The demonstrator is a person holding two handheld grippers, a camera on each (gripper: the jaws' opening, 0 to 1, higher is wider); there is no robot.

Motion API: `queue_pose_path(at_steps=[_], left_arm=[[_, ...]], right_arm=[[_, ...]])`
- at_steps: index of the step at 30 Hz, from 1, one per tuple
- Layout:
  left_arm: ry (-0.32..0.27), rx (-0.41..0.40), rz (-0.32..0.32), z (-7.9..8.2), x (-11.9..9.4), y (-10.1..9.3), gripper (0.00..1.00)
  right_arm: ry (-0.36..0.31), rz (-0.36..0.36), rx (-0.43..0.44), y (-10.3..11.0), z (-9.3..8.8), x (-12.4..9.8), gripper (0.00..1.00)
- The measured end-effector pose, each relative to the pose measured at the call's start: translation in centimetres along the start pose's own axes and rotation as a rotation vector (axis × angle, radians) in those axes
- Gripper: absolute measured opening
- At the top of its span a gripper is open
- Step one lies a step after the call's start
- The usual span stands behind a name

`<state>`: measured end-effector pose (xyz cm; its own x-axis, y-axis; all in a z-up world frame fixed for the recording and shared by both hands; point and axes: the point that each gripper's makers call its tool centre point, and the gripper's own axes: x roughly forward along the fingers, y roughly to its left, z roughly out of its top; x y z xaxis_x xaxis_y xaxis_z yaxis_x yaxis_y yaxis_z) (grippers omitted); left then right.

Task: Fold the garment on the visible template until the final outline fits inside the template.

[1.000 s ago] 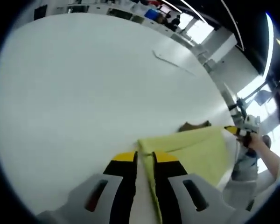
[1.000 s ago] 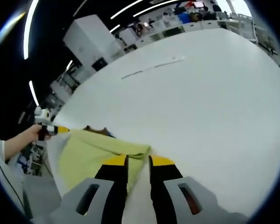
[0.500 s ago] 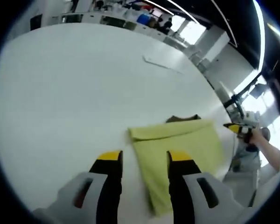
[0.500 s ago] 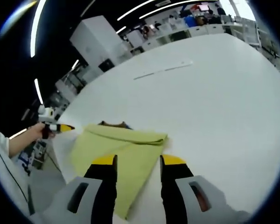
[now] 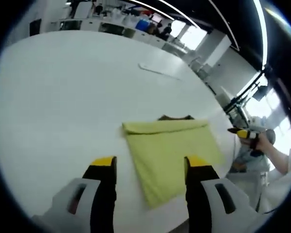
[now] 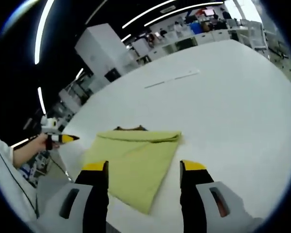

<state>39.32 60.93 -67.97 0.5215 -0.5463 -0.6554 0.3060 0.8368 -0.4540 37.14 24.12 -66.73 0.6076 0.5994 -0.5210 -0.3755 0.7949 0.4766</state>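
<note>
Jaws first: your left hand-held gripper [image 5: 148, 165] has its two yellow-tipped jaws spread wide apart with nothing between them, hovering above the near edge of the white desk [image 5: 63, 97]. Your right hand-held gripper [image 6: 143, 167] is the same, jaws well apart and gripping nothing.

Just past the jaws lies the garment [image 5: 172, 153], a yellow-green cloth folded into a flat, roughly rectangular shape, resting on the desk near its near edge. In the left gripper view, one corner of it points back toward you between your jaws, and the thicker folded edge runs along its far side. In the right gripper view the garment [image 6: 133, 160] sits the same way, with its folded edge on the far side and a corner reaching down between the jaws.

Touching the far edge of the garment, a small brown piece [image 5: 174, 117] peeks out from behind it; you see it again in the right gripper view [image 6: 131, 128]. What it is cannot be told.

Your other hand shows at the side of each view: the right hand-held gripper's yellow tip at the right of the left gripper view [image 5: 240, 132], and the left one's at the left of the right gripper view [image 6: 63, 139].

Farther across the desk, well apart from the garment, a thin pale strip [image 6: 172, 78] lies flat. Beyond the far edge stand shelves and bright ceiling lights.
</note>
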Motion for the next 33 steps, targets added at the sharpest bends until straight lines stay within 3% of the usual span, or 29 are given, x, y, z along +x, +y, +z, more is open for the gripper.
queue_pose_path(at_steps=[20, 33], left_arm=[[-0.096, 0.053, -0.04, -1.2, -6.0, -3.3, 0.7], [-0.161, 0.102, -0.065, -2.1, -10.0, -6.5, 0.84]], right_arm=[[-0.055, 0.011, -0.079, 4.5, -0.1, -5.1, 0.75], [-0.101, 0.033, -0.097, 7.4, -0.2, -8.2, 0.87]])
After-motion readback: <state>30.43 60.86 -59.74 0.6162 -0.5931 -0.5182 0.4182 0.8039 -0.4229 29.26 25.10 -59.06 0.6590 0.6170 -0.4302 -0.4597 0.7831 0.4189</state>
